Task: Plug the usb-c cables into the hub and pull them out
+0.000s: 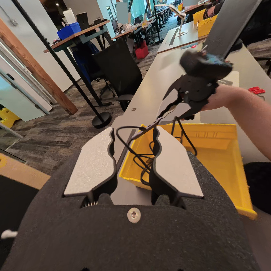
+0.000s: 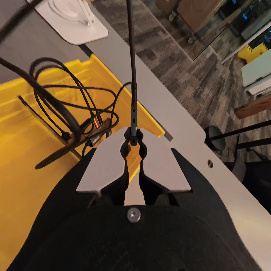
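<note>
My right gripper (image 2: 133, 129) is shut on the near end of a slim grey hub (image 2: 134, 114) and holds it in the air above the edge of a yellow bin (image 2: 22, 146). The hub's thick black tail (image 2: 131, 44) runs on away from me. In the left wrist view the right gripper (image 1: 159, 119) holds the hub (image 1: 144, 129) just past my left gripper (image 1: 134, 132), which is open and empty. A thin black cable (image 1: 118, 135) loops from the hub's side down into the bin (image 1: 212, 161). Tangled black cables (image 2: 73, 90) and a second dark hub (image 2: 97, 137) lie in the bin.
The bin sits on a white table (image 1: 148, 82) near its left edge, with carpeted floor beyond. A person's forearm (image 1: 237, 102) holds the right gripper. A black pole base (image 1: 101, 119) and an office chair (image 1: 117, 70) stand beside the table. A white stand base (image 2: 76, 25) lies behind the bin. My hands' fingertips stand some 20 centimeters from each other.
</note>
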`<state>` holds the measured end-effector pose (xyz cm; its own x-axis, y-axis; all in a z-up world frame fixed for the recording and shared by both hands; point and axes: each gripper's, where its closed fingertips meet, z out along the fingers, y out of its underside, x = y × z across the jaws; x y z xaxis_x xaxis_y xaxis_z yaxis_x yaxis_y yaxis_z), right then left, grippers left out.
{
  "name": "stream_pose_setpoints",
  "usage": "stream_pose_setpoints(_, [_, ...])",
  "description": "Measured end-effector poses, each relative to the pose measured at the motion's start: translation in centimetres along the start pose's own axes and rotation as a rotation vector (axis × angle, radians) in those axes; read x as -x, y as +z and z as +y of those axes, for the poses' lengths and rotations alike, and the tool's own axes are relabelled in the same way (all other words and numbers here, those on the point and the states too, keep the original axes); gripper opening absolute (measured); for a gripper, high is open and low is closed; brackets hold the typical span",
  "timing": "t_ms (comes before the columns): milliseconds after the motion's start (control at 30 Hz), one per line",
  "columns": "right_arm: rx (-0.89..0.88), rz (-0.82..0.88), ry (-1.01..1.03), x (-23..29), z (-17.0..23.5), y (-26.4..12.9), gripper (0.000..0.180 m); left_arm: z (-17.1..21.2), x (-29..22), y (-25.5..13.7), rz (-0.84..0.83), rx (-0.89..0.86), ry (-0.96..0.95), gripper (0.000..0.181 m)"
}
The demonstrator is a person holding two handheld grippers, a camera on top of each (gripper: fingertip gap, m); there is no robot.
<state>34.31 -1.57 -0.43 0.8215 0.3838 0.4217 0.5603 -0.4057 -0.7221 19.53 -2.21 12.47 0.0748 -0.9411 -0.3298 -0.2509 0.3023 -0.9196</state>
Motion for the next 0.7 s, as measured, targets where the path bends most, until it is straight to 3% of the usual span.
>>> stream_pose_setpoints(233, [0.196, -0.105, 0.12, 1.0, 4.9, 2.9, 0.011, 1.4, -4.9, -6.7, -0.042, -0.008, 0.025, 0.042])
stream_pose_setpoints(467, [0.166, -0.228, 0.357, 2.0, 5.3, 2.6, 0.011, 2.5, -8.9, -10.0, 0.002, -0.045, -0.088, 0.039])
stream_pose_setpoints(700, [0.068, -0.06, 0.457, -2.1, 5.3, -0.8, 0.013, 3.4, -8.9, -12.7, 0.003, -0.074, -0.122, 0.038])
